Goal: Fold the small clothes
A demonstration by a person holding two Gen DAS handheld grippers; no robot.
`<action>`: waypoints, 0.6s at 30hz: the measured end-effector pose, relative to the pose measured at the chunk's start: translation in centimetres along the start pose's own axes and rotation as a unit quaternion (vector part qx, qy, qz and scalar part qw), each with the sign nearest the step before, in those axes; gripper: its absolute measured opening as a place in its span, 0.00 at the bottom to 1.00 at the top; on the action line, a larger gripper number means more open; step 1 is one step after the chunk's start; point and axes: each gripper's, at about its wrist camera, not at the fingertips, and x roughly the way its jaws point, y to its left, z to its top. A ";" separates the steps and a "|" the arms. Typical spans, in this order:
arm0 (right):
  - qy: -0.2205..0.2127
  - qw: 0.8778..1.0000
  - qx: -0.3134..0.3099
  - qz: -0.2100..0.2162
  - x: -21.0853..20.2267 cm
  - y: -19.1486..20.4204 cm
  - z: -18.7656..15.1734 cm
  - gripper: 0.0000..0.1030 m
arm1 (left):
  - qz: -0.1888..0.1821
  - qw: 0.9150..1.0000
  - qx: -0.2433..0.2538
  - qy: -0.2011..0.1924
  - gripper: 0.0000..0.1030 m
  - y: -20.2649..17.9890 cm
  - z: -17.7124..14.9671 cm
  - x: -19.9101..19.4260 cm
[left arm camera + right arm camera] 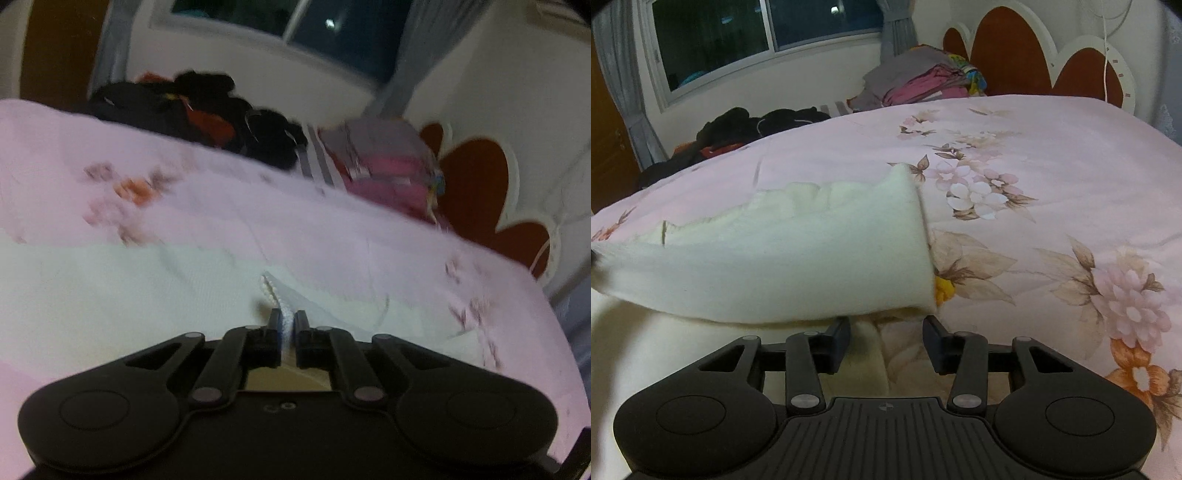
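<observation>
Pink floral bedspread (1052, 155) covering bed, stretching ahead of both tongs. Headboard (1008, 48) with red-brown scalloped panels in white trim standing at far right. Wide window (768, 33) sitting in white wall straight ahead (dark outside, lamp glare reflecting in glass). Grey curtains (897, 26) hanging beside window. Brown wooden door (605, 147) showing at far left. Dim indoor light falling over everything.
</observation>
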 end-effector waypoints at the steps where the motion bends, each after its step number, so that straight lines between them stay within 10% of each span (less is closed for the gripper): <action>1: 0.000 1.000 0.004 0.001 0.3 0.0 0.2 0.43 | 0.007 1.000 -0.002 -0.007 0.06 0.6 0.3 -0.4; 5: -0.003 1.000 0.009 0.015 0.9 0.6 0.6 0.43 | 0.049 0.999 -0.009 0.004 0.06 3.7 -0.3 -0.1; 7: -0.003 1.000 0.004 0.022 1.1 1.0 0.7 0.10 | 0.067 0.997 -0.014 0.027 0.06 5.0 -1.3 1.3; 12: -0.005 1.000 0.025 0.014 1.1 0.0 0.3 0.09 | 0.088 0.994 0.001 0.059 0.08 5.7 -3.3 3.9; 18: -0.001 0.999 0.044 0.023 -0.9 -0.7 0.7 0.13 | 0.109 0.993 0.029 0.024 0.60 5.0 -2.7 1.4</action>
